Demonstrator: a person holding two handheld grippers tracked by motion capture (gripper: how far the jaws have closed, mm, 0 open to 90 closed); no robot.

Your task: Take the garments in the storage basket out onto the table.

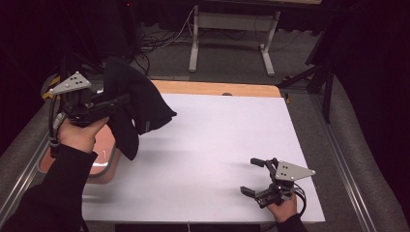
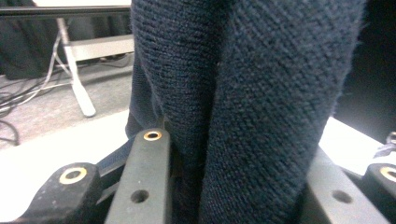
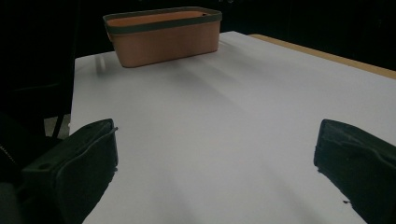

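Note:
A dark navy knitted garment (image 1: pixel 135 104) hangs bunched above the table's left side, with my left gripper (image 1: pixel 123 100) shut on it. In the left gripper view the knit cloth (image 2: pixel 243 102) is pinched between the two black jaws. An orange basket (image 1: pixel 104 162) with a dark rim stands on the table's left edge, below the held garment; in the right gripper view the basket (image 3: pixel 163 39) sits at the far end. My right gripper (image 1: pixel 251 176) rests low near the table's front right corner, open, with nothing between its jaws.
A white sheet (image 1: pixel 217 145) covers the wooden table (image 1: pixel 217 89). Behind the table stand a white metal frame (image 1: pixel 232 29) and cables on grey carpet. Dark curtains close off both sides.

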